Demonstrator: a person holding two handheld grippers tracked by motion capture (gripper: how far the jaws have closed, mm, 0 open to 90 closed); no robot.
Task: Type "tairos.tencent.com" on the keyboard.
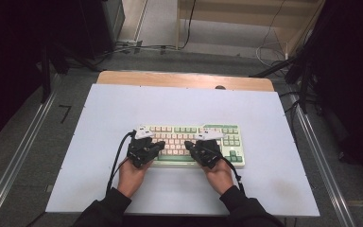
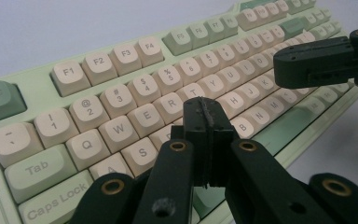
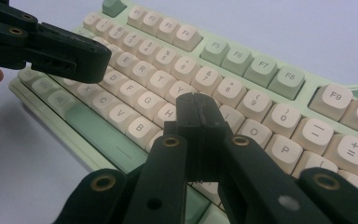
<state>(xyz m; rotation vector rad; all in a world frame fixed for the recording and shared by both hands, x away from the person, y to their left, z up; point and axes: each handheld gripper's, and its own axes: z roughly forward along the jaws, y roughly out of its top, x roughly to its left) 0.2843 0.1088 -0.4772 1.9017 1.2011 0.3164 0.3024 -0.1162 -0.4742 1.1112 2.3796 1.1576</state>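
A pale green keyboard [image 1: 189,132] with cream and green keys lies in the middle of a white board. My left gripper [image 1: 160,144] rests over its left half, jaws shut with nothing between them. In the left gripper view the closed tips [image 2: 205,109] hover above the home-row keys of the keyboard [image 2: 121,60], near D and F. My right gripper [image 1: 187,143] sits over the middle of the keyboard, also shut and empty. Its closed tips [image 3: 198,107] hang above the keys near H and J of the keyboard [image 3: 261,70]. The two grippers point toward each other, a small gap apart.
The white board [image 1: 184,104] covers a wooden table [image 1: 184,78] and has bare room all around the keyboard. Metal rails [image 1: 19,156] run along both sides on the floor. Cables [image 1: 264,47] lie on the floor beyond the table's far edge.
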